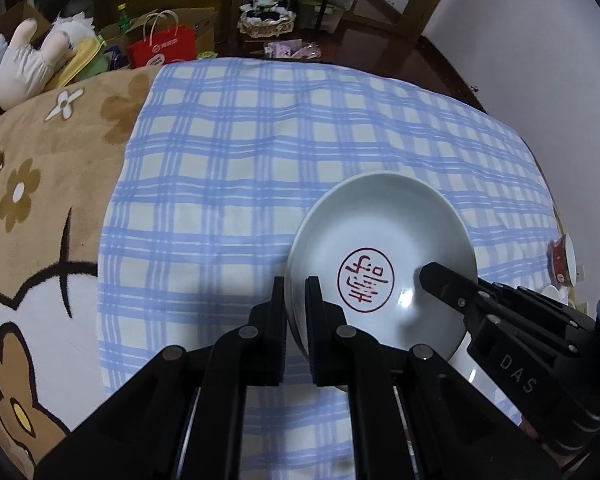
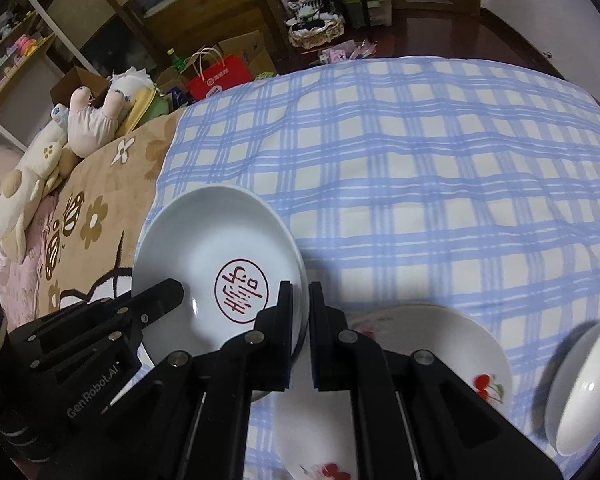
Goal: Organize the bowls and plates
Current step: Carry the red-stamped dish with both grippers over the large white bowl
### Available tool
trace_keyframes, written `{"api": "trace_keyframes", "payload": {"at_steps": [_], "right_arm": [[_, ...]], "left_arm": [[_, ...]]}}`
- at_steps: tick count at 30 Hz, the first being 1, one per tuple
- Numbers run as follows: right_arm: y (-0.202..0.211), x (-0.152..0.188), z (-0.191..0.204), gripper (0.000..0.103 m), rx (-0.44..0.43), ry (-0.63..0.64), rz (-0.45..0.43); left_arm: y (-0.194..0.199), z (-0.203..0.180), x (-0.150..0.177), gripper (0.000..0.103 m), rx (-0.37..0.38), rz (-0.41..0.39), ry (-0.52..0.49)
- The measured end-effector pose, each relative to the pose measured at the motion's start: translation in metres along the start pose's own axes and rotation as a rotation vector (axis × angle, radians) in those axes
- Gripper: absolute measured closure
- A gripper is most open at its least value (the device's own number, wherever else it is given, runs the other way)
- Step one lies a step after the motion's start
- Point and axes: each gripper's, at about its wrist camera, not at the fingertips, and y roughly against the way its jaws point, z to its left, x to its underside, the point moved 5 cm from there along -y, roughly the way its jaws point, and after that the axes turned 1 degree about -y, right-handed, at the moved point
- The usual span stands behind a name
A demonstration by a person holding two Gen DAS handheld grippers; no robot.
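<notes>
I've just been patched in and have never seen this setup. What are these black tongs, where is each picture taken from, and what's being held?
They are hand-held grippers, one per hand, each with a fisheye camera looking along its fingers. One view looks past the left gripper, the other past the right gripper; each also shows the other gripper from the side. Both are shut on opposite rims of the white plate with a red seal, held over the blue checked cloth. In the right view, a cherry-patterned dish and a plain white bowl lie on the cloth nearby. A brown blanket lies beside it.

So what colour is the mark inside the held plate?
Red, a circled character on the white plate; clearest in the right wrist view.
</notes>
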Motion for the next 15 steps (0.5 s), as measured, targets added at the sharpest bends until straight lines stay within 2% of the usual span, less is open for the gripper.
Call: {"api": "trace_keyframes", "payload": {"at_steps": [11,15], "right_arm": [[0.06,0.009,-0.045,0.095,0.033,-0.049,-0.072],[0.08,0.013,-0.062,0.095,0.066,-0.052,-0.099]], "left_arm": [[0.024,-0.064,0.006,0.094,0.03,-0.022,-0.094],[0.03,-0.088,0.011,0.094,0.071,-0.024,-0.104]]}}
